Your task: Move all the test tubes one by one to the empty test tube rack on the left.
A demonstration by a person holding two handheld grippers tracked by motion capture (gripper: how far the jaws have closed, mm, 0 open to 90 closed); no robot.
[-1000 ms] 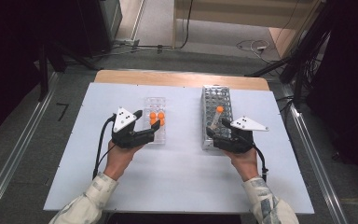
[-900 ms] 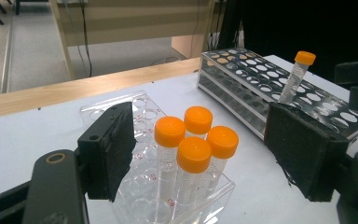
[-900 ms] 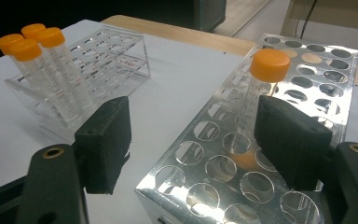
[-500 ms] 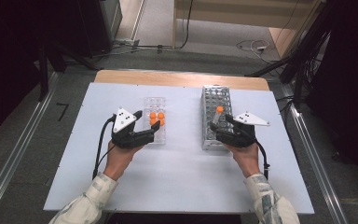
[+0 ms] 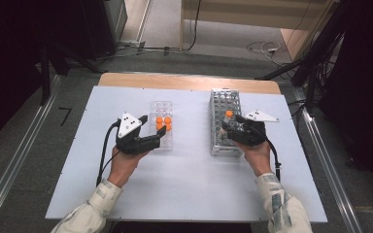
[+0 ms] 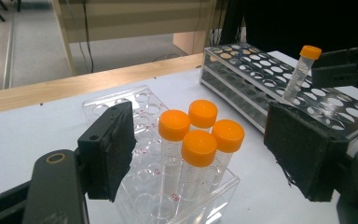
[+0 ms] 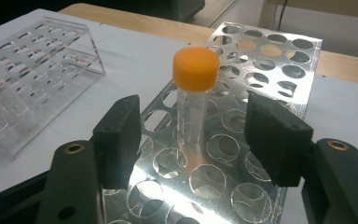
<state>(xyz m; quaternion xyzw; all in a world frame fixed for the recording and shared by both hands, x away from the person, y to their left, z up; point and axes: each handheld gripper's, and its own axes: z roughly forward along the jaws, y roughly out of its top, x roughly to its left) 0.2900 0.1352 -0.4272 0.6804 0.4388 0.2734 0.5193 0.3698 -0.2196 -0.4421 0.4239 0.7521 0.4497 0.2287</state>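
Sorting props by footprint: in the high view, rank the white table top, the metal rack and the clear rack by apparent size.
1. White table top
2. Metal rack
3. Clear rack, somewhat smaller than the metal one, though grippers cover part of both.

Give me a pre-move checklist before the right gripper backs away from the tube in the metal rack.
1. Tube seated in a hole of the metal rack: ok, standing upright.
2. Right gripper fingers off the tube: ok, a gap on both sides, though the jaws have just been closing.
3. Orange cap on: ok.
4. Left gripper open around the four tubes in the clear rack: ok, not touching.
5. Tube reaches the rack's bottom: cannot tell.
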